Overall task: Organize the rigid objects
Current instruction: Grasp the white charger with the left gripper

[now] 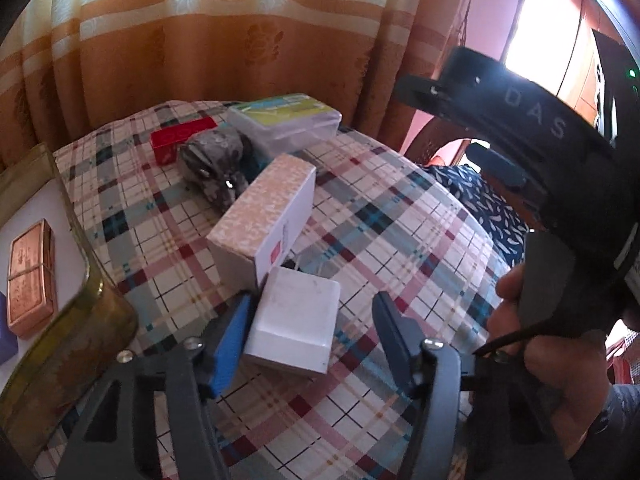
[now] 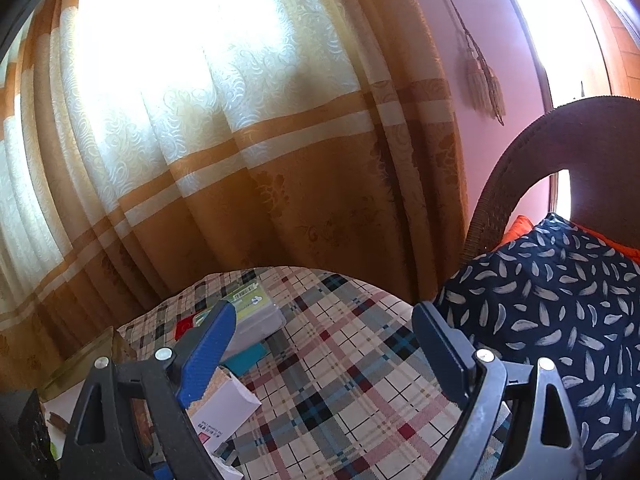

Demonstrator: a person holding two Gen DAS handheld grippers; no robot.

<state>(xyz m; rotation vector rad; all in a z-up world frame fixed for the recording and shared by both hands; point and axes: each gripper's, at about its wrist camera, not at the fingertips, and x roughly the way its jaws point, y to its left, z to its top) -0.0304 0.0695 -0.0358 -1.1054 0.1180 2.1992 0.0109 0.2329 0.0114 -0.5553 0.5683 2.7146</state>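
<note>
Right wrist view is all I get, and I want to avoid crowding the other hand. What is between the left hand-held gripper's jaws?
Observer: A small white rectangular box lies on the plaid tablecloth, between the jaws of the left hand-held gripper.
Operator: Is it gripped?
Observer: Not yet. The pad on the picture's right stands clear of the box.
Operator: I see only a corner of a tray. What is in it?
Observer: A flat copper-coloured box lies in the olive-rimmed tray.
</note>
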